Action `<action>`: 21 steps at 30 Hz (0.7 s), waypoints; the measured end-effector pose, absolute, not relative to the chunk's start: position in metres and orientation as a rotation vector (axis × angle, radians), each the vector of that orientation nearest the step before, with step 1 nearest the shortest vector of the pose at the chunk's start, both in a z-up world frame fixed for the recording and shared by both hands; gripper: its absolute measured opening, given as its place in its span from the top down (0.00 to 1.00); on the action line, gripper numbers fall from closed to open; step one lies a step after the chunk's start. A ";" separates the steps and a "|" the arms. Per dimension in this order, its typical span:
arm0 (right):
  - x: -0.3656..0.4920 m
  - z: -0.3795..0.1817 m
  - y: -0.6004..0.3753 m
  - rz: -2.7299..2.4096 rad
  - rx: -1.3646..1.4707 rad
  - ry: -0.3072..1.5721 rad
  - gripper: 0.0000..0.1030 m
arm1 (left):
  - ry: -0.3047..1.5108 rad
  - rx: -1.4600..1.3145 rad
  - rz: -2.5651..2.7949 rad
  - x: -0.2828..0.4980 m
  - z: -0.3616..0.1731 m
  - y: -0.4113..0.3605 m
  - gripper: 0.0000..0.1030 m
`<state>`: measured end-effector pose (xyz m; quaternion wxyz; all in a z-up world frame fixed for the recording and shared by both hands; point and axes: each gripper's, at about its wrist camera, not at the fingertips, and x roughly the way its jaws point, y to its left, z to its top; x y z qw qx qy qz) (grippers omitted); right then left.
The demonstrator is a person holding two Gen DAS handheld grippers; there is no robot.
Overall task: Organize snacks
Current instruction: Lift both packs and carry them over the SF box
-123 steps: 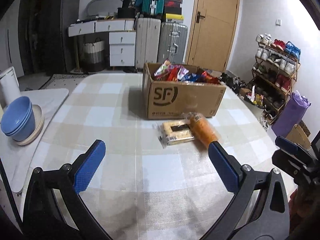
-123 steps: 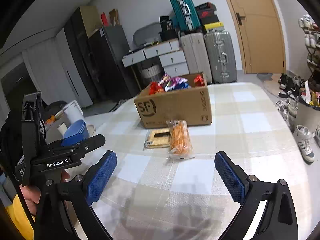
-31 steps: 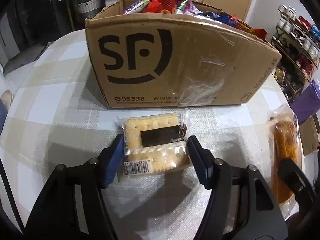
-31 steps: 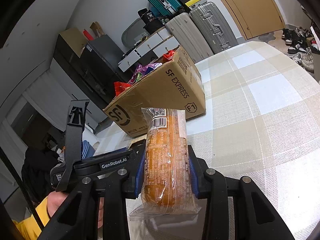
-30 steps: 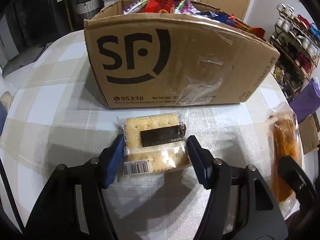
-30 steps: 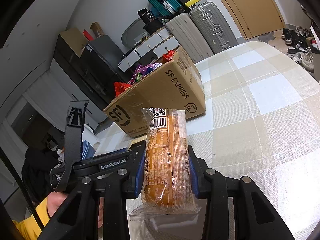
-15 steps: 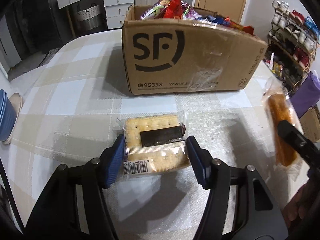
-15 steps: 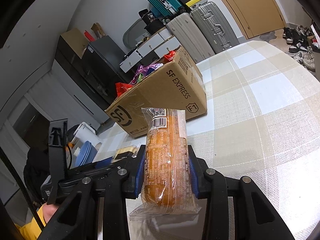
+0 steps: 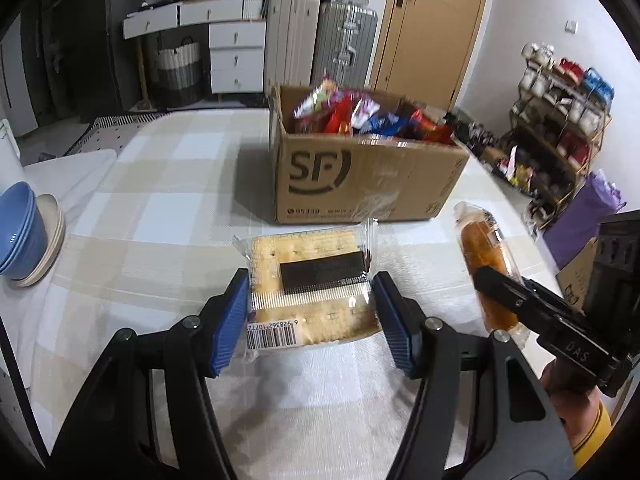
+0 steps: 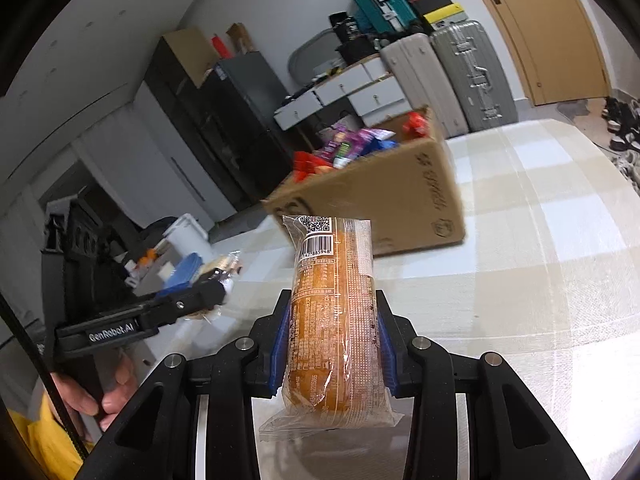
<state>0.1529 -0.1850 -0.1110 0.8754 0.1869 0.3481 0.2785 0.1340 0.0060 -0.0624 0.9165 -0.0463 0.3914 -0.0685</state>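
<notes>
At lower centre of the left wrist view, the left gripper (image 9: 311, 316) clamps a clear-wrapped cracker pack (image 9: 310, 286), dark label and barcode showing, jaws about half apart, before the cardboard box (image 9: 360, 184) of snacks. Only the right wrist view shows the right gripper (image 10: 331, 350), narrow jaws pressing an orange bread roll pack (image 10: 334, 320), barcode uppermost, above the checked tablecloth (image 10: 540, 260).

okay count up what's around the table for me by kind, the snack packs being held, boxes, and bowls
Held snack packs: 2, the cracker pack in the left gripper and the orange bread pack in the right gripper
Cardboard box of snacks: 1
Blue bowls, stacked: cannot tell exactly, about 3
Total: about 6
</notes>
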 end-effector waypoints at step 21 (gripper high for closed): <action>0.055 -0.046 -0.178 0.572 0.323 0.672 0.64 | 0.680 -0.176 -0.209 0.012 -0.004 0.058 0.42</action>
